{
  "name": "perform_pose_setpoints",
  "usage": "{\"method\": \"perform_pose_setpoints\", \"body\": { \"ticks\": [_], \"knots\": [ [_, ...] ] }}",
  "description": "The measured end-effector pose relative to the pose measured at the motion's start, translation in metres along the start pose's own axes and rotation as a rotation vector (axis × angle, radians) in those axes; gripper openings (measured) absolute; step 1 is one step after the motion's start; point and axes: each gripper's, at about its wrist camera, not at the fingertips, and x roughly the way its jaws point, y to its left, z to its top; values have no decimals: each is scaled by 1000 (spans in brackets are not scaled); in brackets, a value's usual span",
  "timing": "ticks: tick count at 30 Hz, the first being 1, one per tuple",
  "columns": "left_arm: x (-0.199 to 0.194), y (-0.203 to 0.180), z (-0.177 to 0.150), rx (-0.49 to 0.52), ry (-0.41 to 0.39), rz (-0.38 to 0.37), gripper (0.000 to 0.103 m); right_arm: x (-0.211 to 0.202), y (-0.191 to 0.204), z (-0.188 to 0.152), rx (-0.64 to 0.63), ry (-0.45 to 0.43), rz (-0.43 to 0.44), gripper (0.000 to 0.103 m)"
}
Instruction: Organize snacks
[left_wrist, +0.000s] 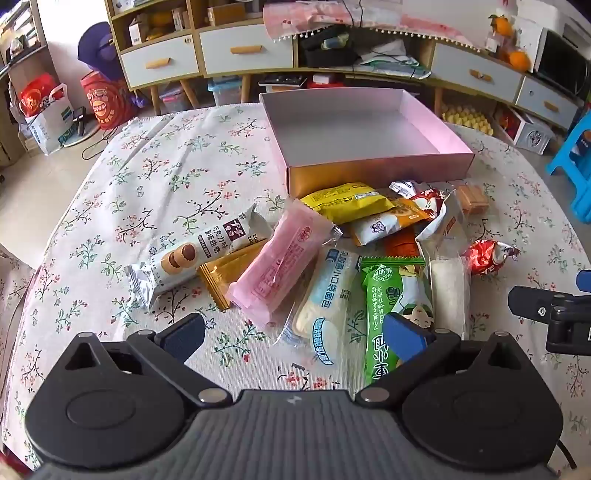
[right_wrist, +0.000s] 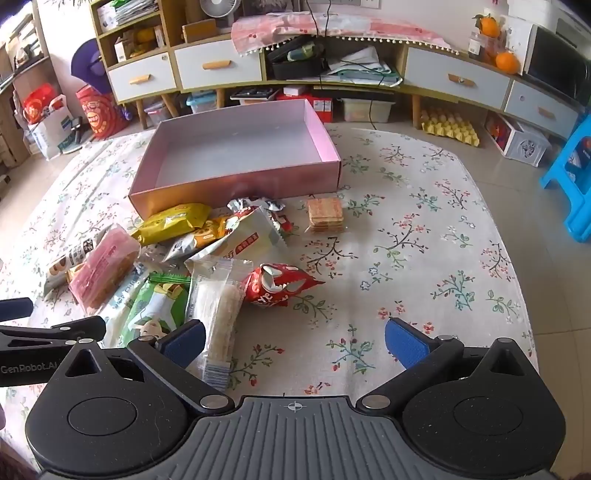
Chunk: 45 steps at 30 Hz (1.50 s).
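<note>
- the floral tablecloth (left_wrist: 122, 192) covers the table, and the loose snacks lie in a heap on it, just in front of the pink box (left_wrist: 369, 162).
- at the heap's left edge lies a silver cookie packet (left_wrist: 199, 254) showing round chocolate cookies, its long side slanting up to the right.
- a gold wrapper (left_wrist: 229, 273) pokes out beneath it, partly covered by the pink wafer packet (left_wrist: 284, 266), which rests tilted on top.
- right of that, a clear bread packet with blue print (left_wrist: 325, 299) and a green packet (left_wrist: 388, 314) lie side by side, pointing toward the camera.
- the left gripper (left_wrist: 293, 338) hangs above these with jaws spread wide and nothing between them; its right blue pad overlaps the green packet in the view.
- a yellow packet (left_wrist: 347, 201) lies against the box's front wall, with an orange-and-white packet (left_wrist: 384, 223) just below it.
- a clear packet of a white rice bar (right_wrist: 221, 306) lies next to the green one, and a red crumpled packet (right_wrist: 277, 286) sits at its right.
- a stack of square crackers (right_wrist: 325, 215) sits apart from the heap, near the box's right front corner.
- the pink box is open on top and holds nothing.
- the right gripper (right_wrist: 293, 341) is fully open and empty, its left pad beside the rice bar, bare cloth under the rest.
</note>
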Motion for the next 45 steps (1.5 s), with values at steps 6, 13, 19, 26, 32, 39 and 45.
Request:
{"method": "perform_pose_setpoints", "body": {
  "ticks": [6, 13, 19, 26, 32, 39, 45],
  "knots": [
    [1, 0, -1, 2, 2, 3, 103, -1, -1, 0, 3, -1, 4, 103],
    [1, 0, -1, 2, 3, 3, 103, -1, -1, 0, 4, -4, 8, 103],
    [1, 0, -2, 2, 2, 3, 103, -1, 0, 0, 5, -4, 9, 103],
    [1, 0, -1, 2, 5, 3, 103, 0, 0, 0, 5, -3, 10, 103],
    [2, 0, -2, 2, 7, 3, 103, -1, 0, 0, 5, -1, 10, 103],
    [2, 0, -3, 2, 8, 5, 103, 0, 1, 0, 5, -1, 10, 103],
    [2, 0, -3, 3, 8, 5, 103, 1, 1, 0, 5, -1, 10, 103]
  ]
}}
